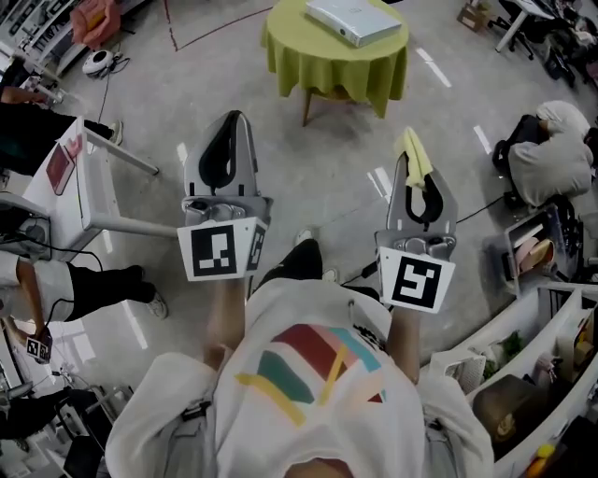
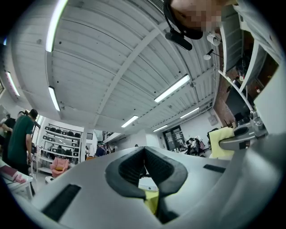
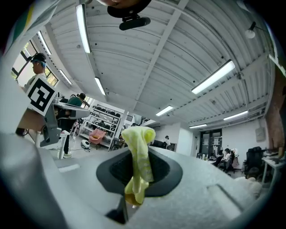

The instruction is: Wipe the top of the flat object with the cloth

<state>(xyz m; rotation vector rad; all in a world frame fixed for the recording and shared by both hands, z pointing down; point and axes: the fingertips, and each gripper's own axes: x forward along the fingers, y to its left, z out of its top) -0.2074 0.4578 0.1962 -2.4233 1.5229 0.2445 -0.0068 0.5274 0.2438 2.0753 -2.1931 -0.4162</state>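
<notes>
The flat grey-white object (image 1: 353, 21) lies on a round table with a yellow-green cover (image 1: 327, 61), far ahead of both grippers. My right gripper (image 1: 418, 161) (image 3: 144, 152) is shut on a yellow cloth (image 1: 411, 142) (image 3: 138, 138), which sticks up past the jaw tips and hangs down between the pads. My left gripper (image 1: 234, 117) (image 2: 144, 150) is held level with it to the left, its dark pads touching at the tips with nothing between them. Through its gap shows a bit of the yellow-green cover (image 2: 152, 199). Both grippers are raised in the air, well short of the table.
A white desk (image 1: 84, 177) stands at the left with people beside it. At the right a person (image 1: 551, 149) crouches near cluttered shelves (image 1: 551, 345). Grey floor (image 1: 318, 177) lies between me and the round table.
</notes>
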